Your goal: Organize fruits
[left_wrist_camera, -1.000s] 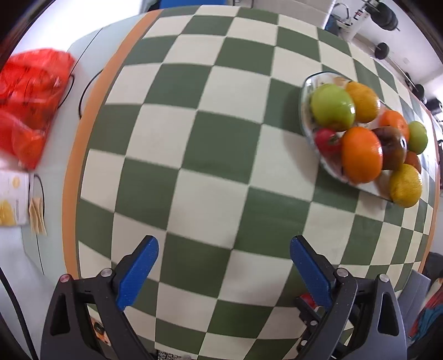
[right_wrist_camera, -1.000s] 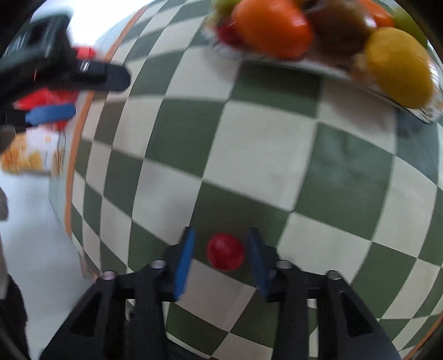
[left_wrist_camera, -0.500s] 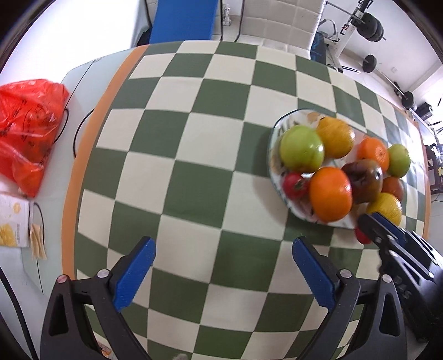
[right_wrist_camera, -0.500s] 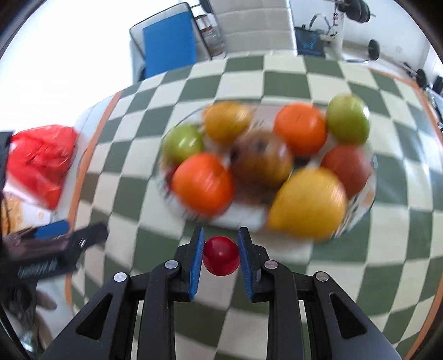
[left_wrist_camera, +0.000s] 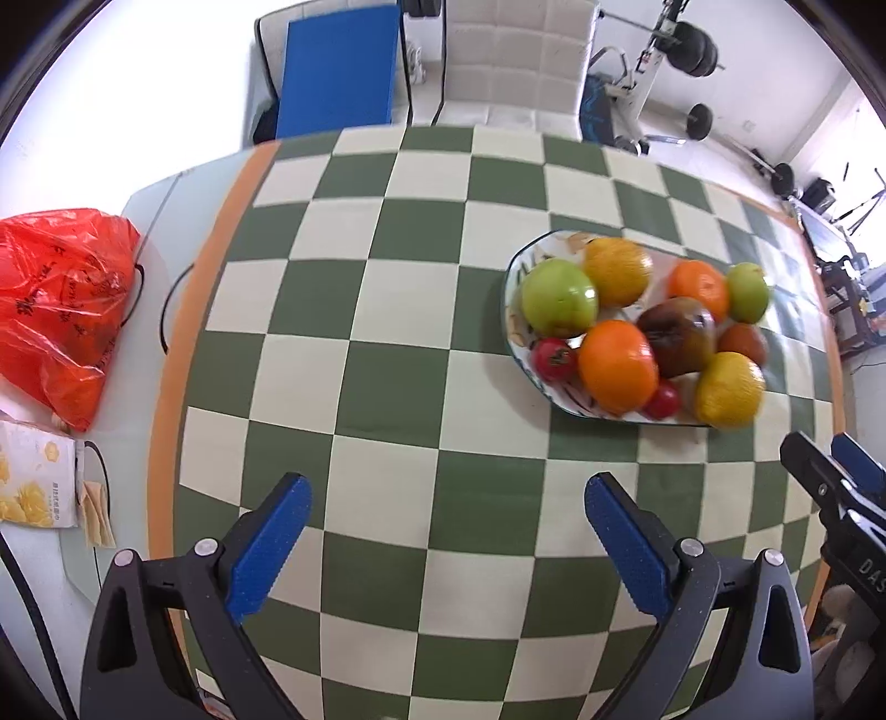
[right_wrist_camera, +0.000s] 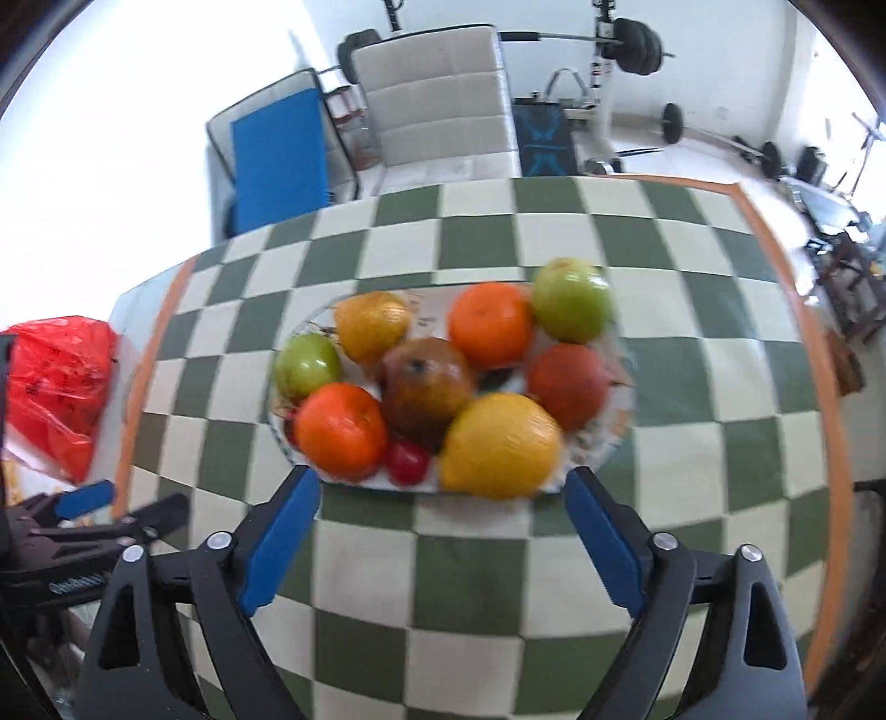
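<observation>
Flanking plate [right_wrist_camera: 601,443] rim, right tongs [right_wrist_camera: 443,531] agape.

A red plastic bag [left_wrist_camera: 58,307] lies left of the checkered cloth [left_wrist_camera: 387,332]; a white chair [left_wrist_camera: 512,61] and weights [left_wrist_camera: 695,52] stand beyond.

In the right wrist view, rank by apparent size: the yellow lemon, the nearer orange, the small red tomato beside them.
1. yellow lemon, though it lies nearest the camera, which may flatter it.
2. nearer orange.
3. small red tomato, clearly the smallest.
</observation>
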The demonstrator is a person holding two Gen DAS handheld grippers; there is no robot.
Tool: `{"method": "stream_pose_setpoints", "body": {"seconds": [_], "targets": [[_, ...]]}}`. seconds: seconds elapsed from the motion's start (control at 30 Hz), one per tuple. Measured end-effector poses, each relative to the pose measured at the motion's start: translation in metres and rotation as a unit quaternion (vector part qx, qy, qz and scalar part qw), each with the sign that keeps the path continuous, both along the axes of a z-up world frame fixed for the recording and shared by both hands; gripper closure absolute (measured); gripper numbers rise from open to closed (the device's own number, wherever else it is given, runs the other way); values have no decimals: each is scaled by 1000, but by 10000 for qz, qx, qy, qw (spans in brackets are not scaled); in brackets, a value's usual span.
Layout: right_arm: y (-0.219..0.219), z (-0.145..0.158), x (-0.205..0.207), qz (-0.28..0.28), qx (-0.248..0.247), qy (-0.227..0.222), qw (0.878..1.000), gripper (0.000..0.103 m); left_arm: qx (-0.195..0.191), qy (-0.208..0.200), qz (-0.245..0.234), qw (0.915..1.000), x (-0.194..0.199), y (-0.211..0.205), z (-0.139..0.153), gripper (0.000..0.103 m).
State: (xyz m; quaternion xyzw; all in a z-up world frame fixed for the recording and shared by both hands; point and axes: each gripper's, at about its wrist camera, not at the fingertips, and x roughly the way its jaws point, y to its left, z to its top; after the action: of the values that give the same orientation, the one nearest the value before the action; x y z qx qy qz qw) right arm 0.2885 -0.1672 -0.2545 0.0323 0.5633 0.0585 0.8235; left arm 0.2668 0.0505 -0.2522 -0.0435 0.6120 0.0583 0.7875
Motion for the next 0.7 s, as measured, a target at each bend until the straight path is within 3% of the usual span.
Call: {"method": "stream_pose_setpoints", "body": {"seconds": [0.1, 0.33, 0.7], "targets": [[-14, 16, -19, -151, -246, -65, 9996, 5, -45, -219, -62, 9997, -13, -7, 22, 2], [-42, 70, -60, -310, -218, -416, 9984, 4, 65, -793, -164, 9967, -45, -32, 81, 2], [-63, 171, -130, -46, -125, -1018, 9947, 4, 101, -1378, -217, 9902, -111, -69, 165, 2]]}}
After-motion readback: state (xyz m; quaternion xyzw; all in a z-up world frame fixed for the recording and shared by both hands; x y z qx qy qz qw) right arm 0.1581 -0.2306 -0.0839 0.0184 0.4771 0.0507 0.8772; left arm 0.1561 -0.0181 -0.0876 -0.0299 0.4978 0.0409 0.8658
